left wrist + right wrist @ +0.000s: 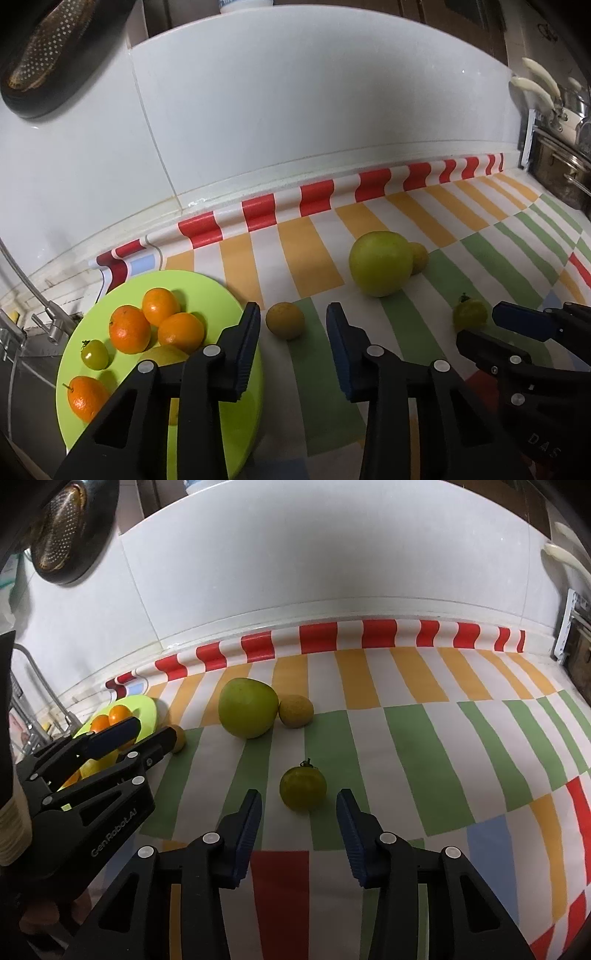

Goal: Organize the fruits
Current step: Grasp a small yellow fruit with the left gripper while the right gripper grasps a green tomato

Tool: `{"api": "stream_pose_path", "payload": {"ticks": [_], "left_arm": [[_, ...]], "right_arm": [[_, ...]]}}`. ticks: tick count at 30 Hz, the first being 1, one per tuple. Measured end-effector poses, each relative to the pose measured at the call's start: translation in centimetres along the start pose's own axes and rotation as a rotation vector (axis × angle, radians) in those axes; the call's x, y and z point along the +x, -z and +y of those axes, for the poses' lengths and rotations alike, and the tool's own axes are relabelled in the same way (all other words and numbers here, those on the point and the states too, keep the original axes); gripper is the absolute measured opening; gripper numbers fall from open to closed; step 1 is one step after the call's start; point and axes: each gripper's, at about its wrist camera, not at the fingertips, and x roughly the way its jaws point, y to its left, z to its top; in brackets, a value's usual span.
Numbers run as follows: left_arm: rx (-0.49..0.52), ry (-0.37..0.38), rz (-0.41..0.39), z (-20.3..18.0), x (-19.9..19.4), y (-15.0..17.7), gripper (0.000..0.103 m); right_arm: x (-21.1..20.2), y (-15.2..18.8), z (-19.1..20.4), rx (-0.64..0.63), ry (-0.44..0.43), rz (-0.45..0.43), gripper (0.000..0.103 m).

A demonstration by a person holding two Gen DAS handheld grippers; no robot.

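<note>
A lime-green plate (207, 291) at the left holds several oranges (129, 328), a small green tomato (95, 354) and a yellow fruit partly hidden by my finger. My left gripper (291, 312) is open, its tips either side of a dull yellow citrus (285, 320) on the striped cloth, with gaps on both sides. My right gripper (299, 799) is open too, straddling a green stemmed tomato (303, 788) without touching it. Farther back, a big green fruit (247, 707) lies against a small yellowish one (295, 710).
The striped cloth (406, 738) covers the counter up to a white tiled wall (295, 129). A tap (48, 317) and sink lie left of the plate. Metal pots (561, 173) stand at the far right. A colander (59, 535) hangs at the upper left.
</note>
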Motion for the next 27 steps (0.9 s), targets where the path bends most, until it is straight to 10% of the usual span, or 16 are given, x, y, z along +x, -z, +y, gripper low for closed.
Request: {"api": "stream_pose_path", "payload": {"ticks": [15,27], "left_arm": [[-0.008,-0.032,0.072,0.3,2.9,-0.4,0.026],[-0.042,0.085,0.019,0.7,0.0,-0.6,0.026]], "right_arm": [[1.6,-0.7,-0.2,0.005,0.006,0.007,0.033],[0.3,-1.2,0.5,-0.024,-0.024,-0.025,0.030]]}}
